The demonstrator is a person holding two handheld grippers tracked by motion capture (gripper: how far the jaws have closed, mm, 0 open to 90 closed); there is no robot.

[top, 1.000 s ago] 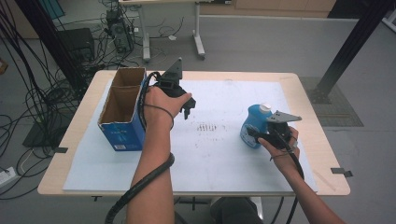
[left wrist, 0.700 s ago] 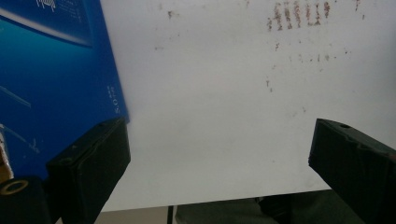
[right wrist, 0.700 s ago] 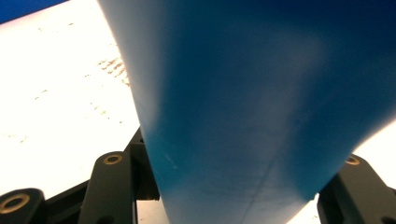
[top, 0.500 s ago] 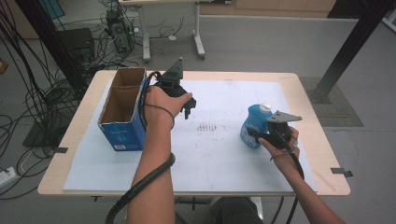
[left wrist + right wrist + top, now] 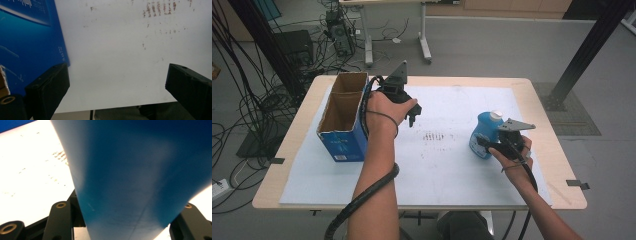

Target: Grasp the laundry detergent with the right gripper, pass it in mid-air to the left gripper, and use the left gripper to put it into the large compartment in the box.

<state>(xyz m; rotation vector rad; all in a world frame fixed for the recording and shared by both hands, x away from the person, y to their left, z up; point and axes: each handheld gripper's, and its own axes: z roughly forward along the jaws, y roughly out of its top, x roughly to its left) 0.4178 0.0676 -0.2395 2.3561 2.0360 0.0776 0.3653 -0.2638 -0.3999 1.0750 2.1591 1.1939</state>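
Observation:
A blue bottle (image 5: 483,131) with a white cap stands at the right of the white mat (image 5: 442,170), leaning a little. My right gripper (image 5: 486,143) is shut on its lower body; in the right gripper view the bottle (image 5: 140,175) sits between the two jaws. An open blue cardboard box (image 5: 343,144) stands at the left of the table. My left gripper (image 5: 412,114) hovers just right of the box, open with nothing between its jaws. In the left gripper view (image 5: 117,85) the box wall (image 5: 30,37) is at the left and bare mat lies below.
Faint reddish-brown marks (image 5: 435,136) dot the middle of the mat. The wooden table (image 5: 557,125) has edges close on every side. Cables, a dark equipment rack (image 5: 292,45) and a desk leg (image 5: 424,47) stand on the floor beyond.
Almost nothing differs. The blue bottle in my right gripper has shifted very slightly; my left gripper holds still beside the box.

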